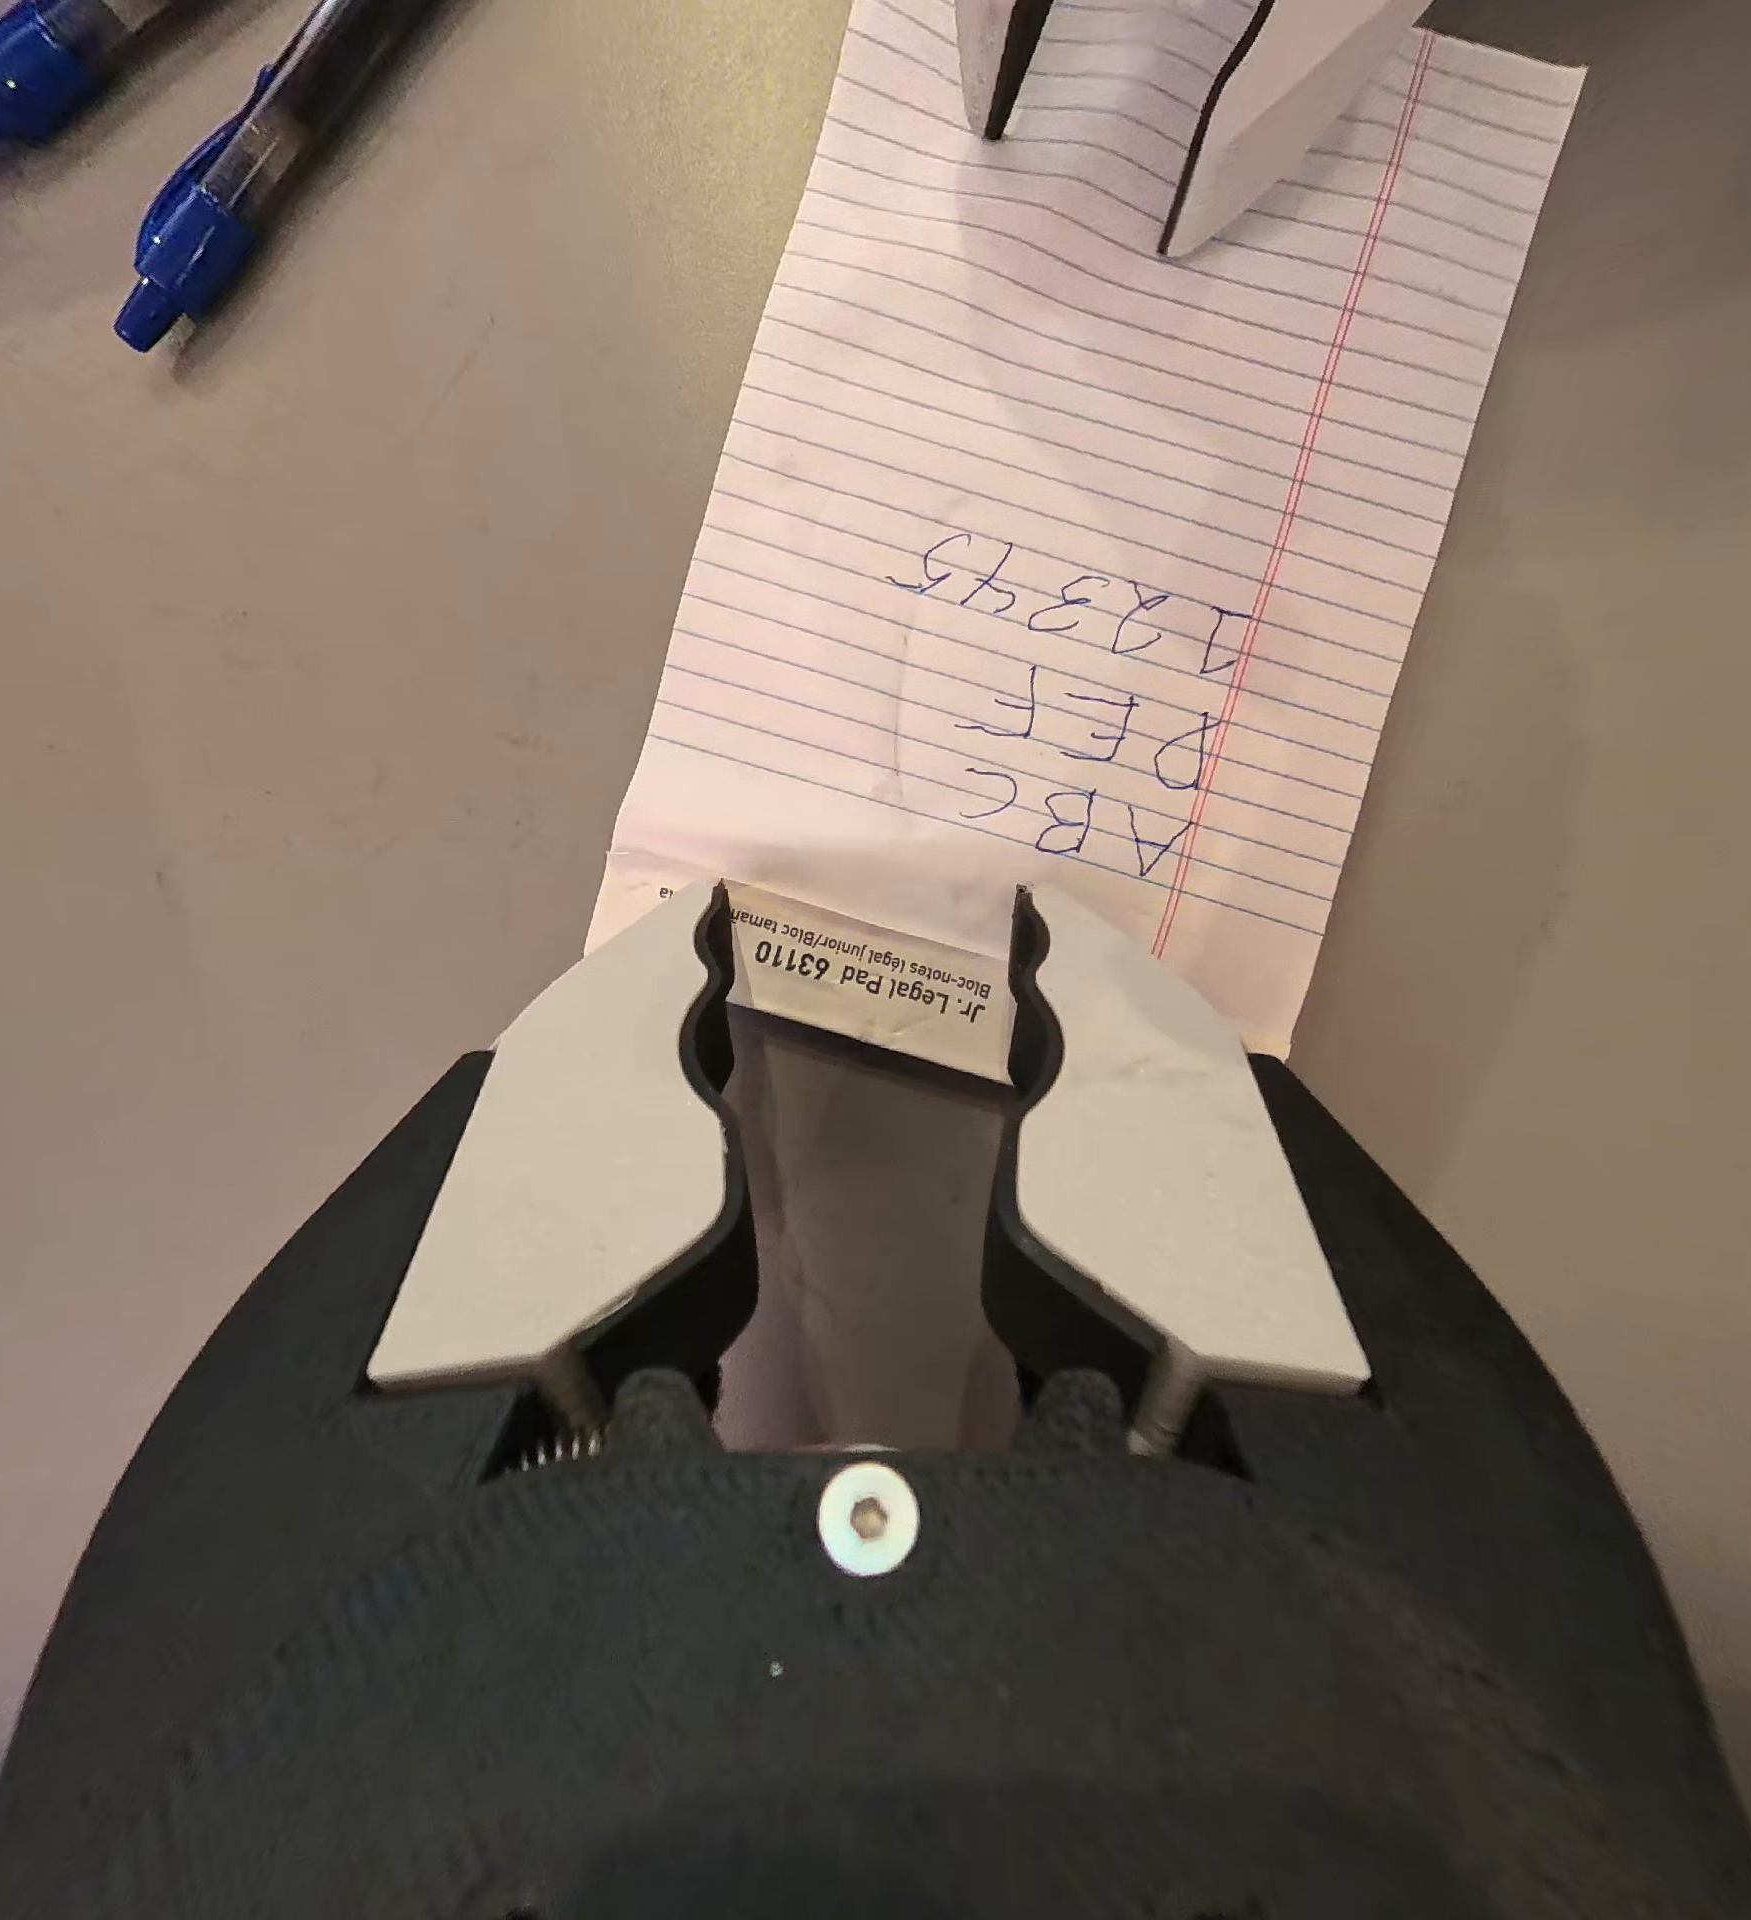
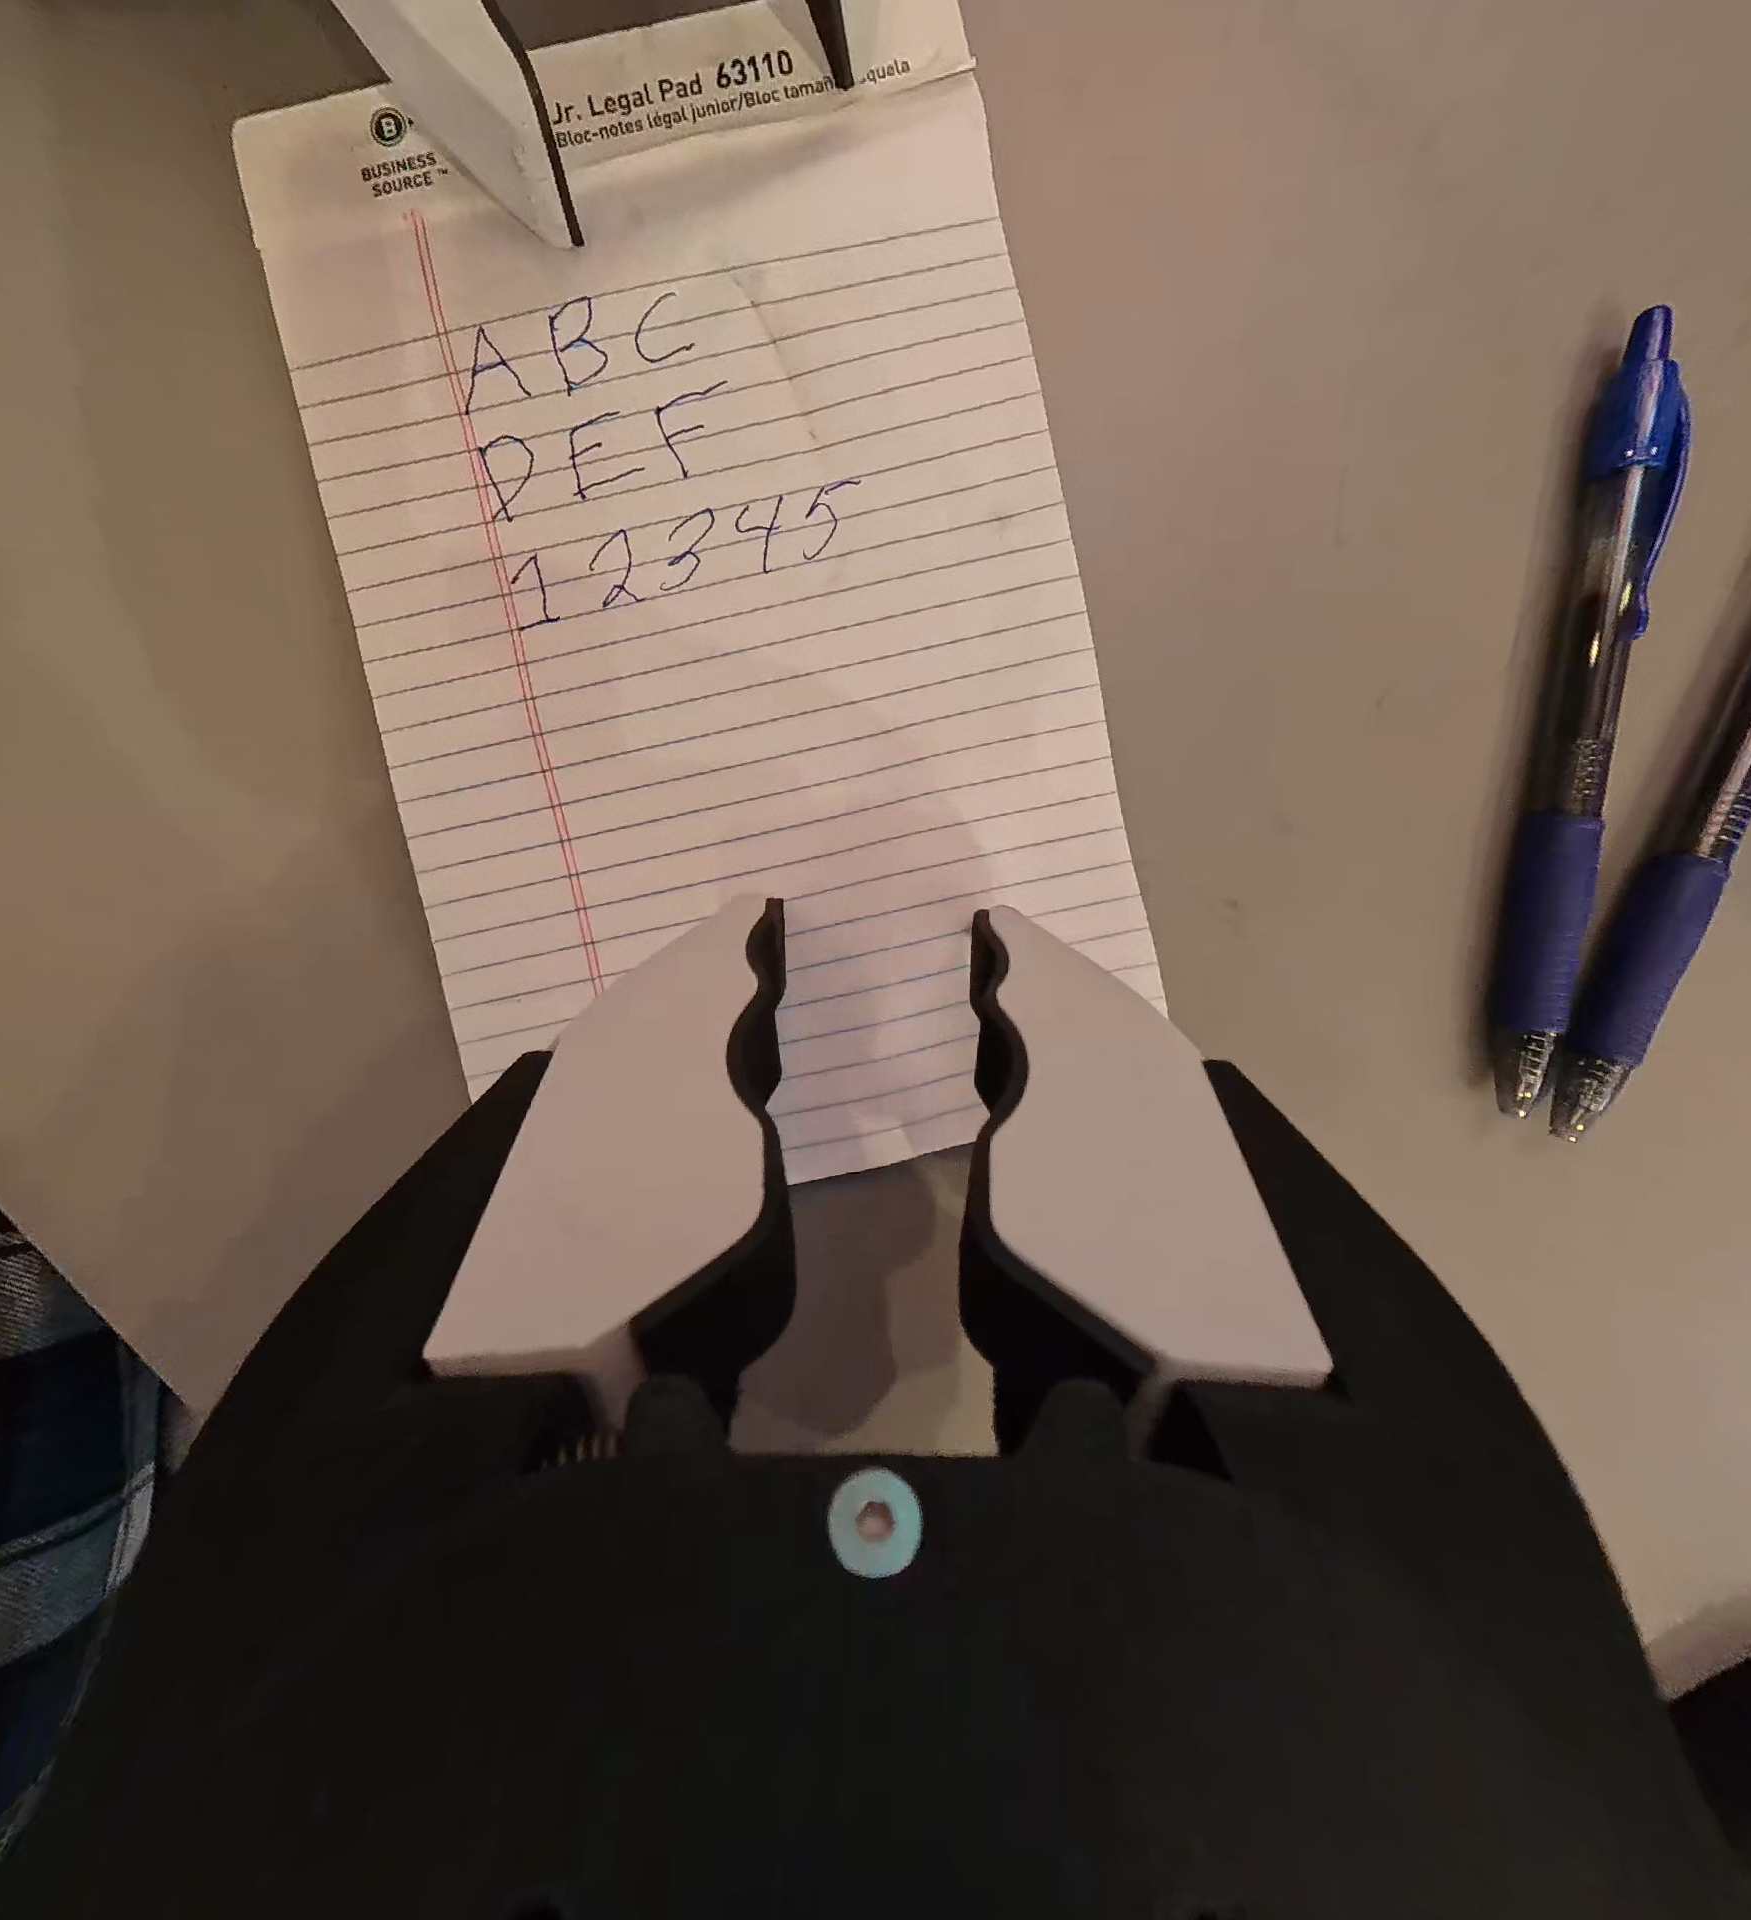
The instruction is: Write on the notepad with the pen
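At the surface's (image 2: 1266,416) centre lies the notepad (image 2: 746,727), three handwritten rows filling its top. Both pens (image 2: 1619,623) rest at 3 o'clock, unheld, so writing looks finished or paused. The left tool (image 1: 871,894) and right tool (image 2: 876,914) are spread and empty.

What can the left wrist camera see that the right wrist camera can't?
Only the left wrist view shows the blue click-button ends of the two blue pens. Only the right wrist view shows their dark blue rubber grips and tips, the pad's whole printed header strip, and a plaid cloth at the table's edge. Both show the white lined notepad with blue handwriting, the beige table, and both grippers open and empty: the left gripper at the header end, the right gripper at the opposite end.
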Demonstrator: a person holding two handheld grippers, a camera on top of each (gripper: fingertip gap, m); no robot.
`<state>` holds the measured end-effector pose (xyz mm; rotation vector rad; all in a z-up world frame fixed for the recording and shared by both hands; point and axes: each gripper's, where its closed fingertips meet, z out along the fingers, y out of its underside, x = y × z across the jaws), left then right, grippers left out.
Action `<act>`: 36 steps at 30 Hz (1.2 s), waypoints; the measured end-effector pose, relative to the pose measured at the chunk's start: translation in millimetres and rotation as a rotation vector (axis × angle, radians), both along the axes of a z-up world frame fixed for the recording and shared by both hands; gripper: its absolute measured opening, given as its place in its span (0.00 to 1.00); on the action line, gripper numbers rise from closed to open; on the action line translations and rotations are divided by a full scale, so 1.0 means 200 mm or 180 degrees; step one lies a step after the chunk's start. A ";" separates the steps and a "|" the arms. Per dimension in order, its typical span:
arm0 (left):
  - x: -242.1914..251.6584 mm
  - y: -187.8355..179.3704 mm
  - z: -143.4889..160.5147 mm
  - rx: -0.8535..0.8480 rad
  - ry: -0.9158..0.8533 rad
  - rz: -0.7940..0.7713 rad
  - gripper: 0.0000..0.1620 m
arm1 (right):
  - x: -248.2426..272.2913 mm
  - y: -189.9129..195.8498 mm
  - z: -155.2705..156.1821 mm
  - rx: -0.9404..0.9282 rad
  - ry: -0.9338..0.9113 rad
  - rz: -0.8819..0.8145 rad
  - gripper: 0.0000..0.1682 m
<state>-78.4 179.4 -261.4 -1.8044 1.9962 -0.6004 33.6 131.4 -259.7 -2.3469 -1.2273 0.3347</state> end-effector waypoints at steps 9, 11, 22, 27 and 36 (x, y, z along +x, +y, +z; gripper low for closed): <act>0.01 0.00 0.00 0.0006 -0.0002 -0.0010 0.30 | 0.00 0.07 -0.01 0.0080 0.0147 0.0006 0.43; 0.01 0.00 0.00 0.0004 -0.0006 -0.0010 0.30 | 0.00 0.07 -0.02 0.0072 0.0155 0.0022 0.43; 0.01 0.00 0.00 -0.0013 -0.0022 -0.0008 0.30 | 0.00 0.08 -0.01 0.0220 0.0092 0.0059 0.43; 0.02 0.00 0.00 -0.0022 -0.0025 -0.0010 0.30 | 0.00 0.08 -0.01 0.0164 0.0160 0.0046 0.43; 0.02 0.00 0.00 -0.0018 -0.0025 -0.0013 0.30 | -0.01 0.07 -0.01 0.0162 0.0126 0.0112 0.41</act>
